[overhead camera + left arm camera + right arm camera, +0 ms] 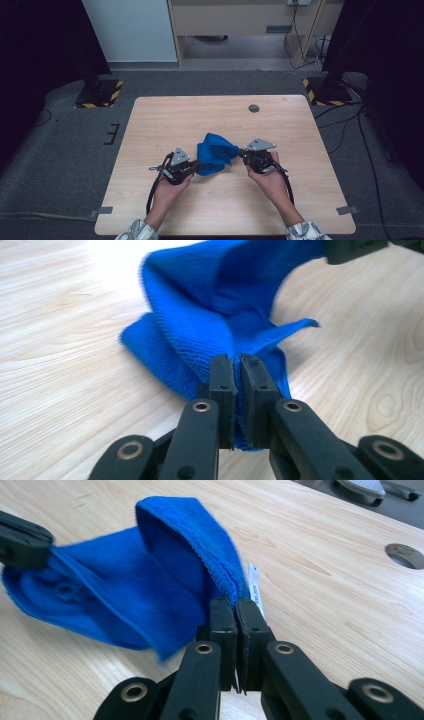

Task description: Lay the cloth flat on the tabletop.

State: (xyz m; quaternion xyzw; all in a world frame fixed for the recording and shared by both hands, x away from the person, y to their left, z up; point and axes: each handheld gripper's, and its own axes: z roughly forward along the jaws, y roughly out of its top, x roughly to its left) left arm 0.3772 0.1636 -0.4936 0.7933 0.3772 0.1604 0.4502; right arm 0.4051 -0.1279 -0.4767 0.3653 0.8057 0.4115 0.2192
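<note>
Left claw (237, 365) and right claw (237, 607) each clamp an edge of the blue cloth (215, 152), lifted mid-fold above the counter (150, 120); next, I judge, corners need aligning.

high view looks down on the whole counter (165, 115); both gripper views sit super close, sharing the blue cloth (215, 151)

Black jaws, brass-ringed screws; grey three-cornered top plates; black trailing cables; patterned white-grey sleeves (137, 231).
</note>
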